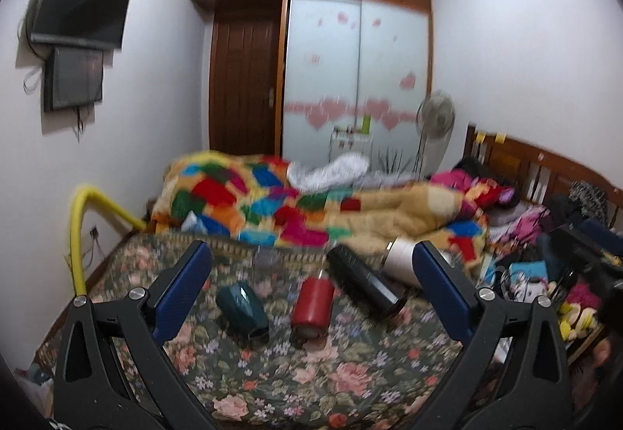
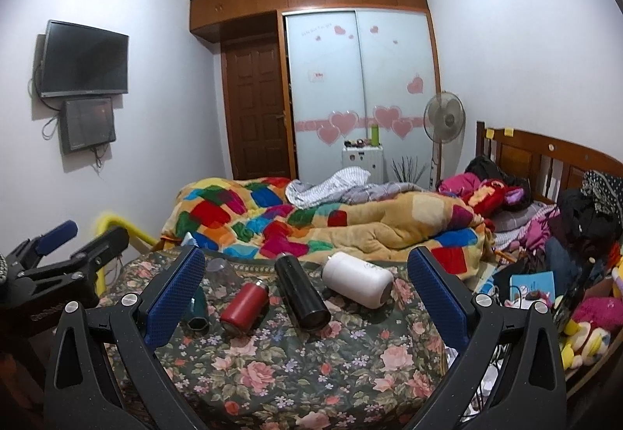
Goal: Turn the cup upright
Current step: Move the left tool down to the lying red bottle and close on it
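Cups lie toppled on the floral bed: teal cup (image 1: 243, 307) at 9 o'clock of the red (image 1: 312, 302), then black (image 1: 366, 284) and white (image 1: 401, 261) toward 2. Left gripper (image 1: 311, 286) and right gripper (image 2: 307, 288) hang above, jaws wide apart, holding nothing.

White-walled bdrm: wall TV (image 2: 83, 58), wood door (image 2: 255, 110), heart-stickered wardrobe (image 2: 358, 79), fan (image 2: 444, 118).
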{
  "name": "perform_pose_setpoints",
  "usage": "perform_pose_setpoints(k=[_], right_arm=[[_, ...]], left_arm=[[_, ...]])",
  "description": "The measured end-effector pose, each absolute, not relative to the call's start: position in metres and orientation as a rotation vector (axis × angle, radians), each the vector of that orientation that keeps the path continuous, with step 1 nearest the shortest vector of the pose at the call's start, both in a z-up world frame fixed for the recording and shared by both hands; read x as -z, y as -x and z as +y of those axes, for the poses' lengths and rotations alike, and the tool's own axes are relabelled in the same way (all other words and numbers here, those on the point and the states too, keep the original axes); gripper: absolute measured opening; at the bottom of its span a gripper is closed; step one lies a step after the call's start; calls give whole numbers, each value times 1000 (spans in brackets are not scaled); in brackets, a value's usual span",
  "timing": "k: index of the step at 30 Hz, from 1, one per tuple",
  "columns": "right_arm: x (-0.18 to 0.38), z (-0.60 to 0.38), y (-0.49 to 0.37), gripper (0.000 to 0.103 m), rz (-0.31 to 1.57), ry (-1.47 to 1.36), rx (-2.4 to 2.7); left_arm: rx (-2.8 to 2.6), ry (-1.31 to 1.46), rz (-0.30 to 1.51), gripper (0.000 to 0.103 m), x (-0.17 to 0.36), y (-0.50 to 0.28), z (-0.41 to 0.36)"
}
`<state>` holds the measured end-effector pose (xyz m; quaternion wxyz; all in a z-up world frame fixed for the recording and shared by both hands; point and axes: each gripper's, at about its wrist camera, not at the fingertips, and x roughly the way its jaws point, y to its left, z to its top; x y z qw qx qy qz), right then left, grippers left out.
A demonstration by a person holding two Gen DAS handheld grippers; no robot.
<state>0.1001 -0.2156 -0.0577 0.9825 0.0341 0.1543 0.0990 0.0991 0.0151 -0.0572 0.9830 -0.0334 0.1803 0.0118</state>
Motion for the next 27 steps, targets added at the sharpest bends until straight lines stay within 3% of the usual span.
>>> perform_pose_setpoints(k=[7,11,27], right_arm=[[87,-219,-142,103,416,-62,-156],[105,-219,-167,103,486,-60,-139],[149,-212,-224,103,635,-55,-137]], left_arm=[[0,100,641,103,134,-189,32],[35,85,757,91,176,-232,28],[111,1,983,68,275,-343,7]])
